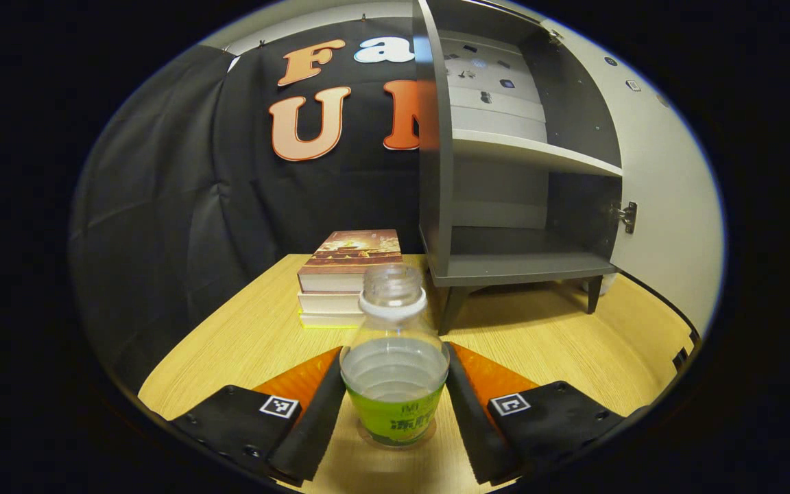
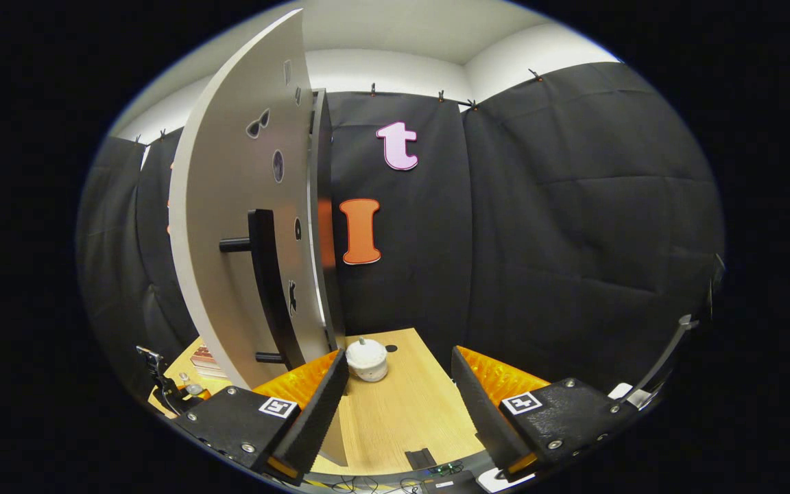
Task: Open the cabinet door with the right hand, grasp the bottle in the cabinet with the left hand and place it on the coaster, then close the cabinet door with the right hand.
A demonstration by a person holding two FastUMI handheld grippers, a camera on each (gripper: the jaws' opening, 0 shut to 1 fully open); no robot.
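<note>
Even, bright overhead light; sharp centre, fisheye-bent edges.

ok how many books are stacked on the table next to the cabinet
3, in one stack of books on the table, just left of the open cabinet, behind the bottle. More could be hidden underneath.

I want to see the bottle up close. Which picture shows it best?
The left gripper view: the bottle stands upright and big between that gripper's fingers, cap and label plain. In the right gripper view it is only a tiny shape at the lower left, by the books.
</note>
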